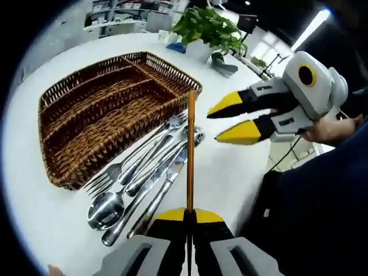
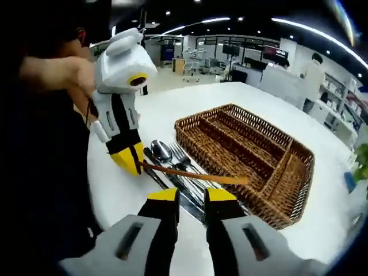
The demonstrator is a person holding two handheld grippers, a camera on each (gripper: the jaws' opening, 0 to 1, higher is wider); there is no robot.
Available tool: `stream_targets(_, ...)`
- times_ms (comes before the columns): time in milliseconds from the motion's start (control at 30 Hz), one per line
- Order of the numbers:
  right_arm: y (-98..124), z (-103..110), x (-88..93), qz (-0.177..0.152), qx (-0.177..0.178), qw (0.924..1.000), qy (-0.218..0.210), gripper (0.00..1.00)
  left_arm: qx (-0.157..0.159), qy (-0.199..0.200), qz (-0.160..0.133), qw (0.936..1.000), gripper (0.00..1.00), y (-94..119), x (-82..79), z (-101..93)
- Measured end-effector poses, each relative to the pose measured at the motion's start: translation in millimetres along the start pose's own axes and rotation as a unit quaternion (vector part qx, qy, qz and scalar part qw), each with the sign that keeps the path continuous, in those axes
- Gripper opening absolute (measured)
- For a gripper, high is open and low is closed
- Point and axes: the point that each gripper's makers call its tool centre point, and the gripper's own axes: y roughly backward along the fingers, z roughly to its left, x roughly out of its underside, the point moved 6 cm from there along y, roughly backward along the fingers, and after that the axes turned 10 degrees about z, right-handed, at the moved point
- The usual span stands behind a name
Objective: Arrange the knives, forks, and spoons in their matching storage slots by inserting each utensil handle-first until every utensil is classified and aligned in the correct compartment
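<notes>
My left gripper (image 1: 190, 214) is shut on the end of a thin orange-brown stick (image 1: 190, 149), which points away over the cutlery pile (image 1: 144, 178). The pile holds forks, spoons and knives lying side by side on the white table, right beside the wicker tray (image 1: 69, 123). The tray's compartments look empty. My right gripper (image 1: 213, 126) comes in from the right, open, with nothing between its jaws, just right of the stick's far end. In the right gripper view, my right gripper (image 2: 192, 196) stands open above the cutlery (image 2: 172, 164). There the left gripper (image 2: 133, 164) holds the stick (image 2: 195, 174) across toward the tray (image 2: 253, 152).
The round white table (image 1: 34, 218) ends close to the person's dark clothing at the right (image 1: 322, 195). A potted plant (image 1: 207, 26) stands past the tray's far end. A person (image 2: 313, 72) stands in the background among desks.
</notes>
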Motion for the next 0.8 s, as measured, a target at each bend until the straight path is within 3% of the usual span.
stream_targets(67,-3.7,4.7,-1.9,-0.012,-0.021,0.9987,-0.045,0.18,0.011,0.011,-0.020,0.9997,0.02,-0.5,-1.8,-4.2)
stream_targets(200,-9.3,9.7,-8.7,-0.044,-0.068,0.9873,-0.137,0.19,0.025,0.039,-0.046,0.9979,0.02,-1.6,-5.0,-9.6)
stream_targets(467,-12.0,10.4,-11.8,-0.051,-0.094,0.9778,-0.180,0.11,0.028,0.045,-0.065,0.9965,0.02,-2.7,-13.5,-16.4)
stream_targets(600,-15.6,13.4,-10.9,-0.055,-0.105,0.9677,-0.223,0.08,0.018,0.053,-0.074,0.9957,0.02,-4.8,-19.2,-17.0)
stream_targets(667,-17.6,13.8,-10.2,-0.058,-0.111,0.9588,-0.255,0.09,0.017,0.054,-0.077,0.9954,0.02,-6.0,-22.6,-18.5)
stream_targets(800,-16.7,9.0,-8.1,-0.065,-0.111,0.9505,-0.283,0.09,0.010,0.046,-0.074,0.9962,0.02,-8.6,-26.5,-21.7)
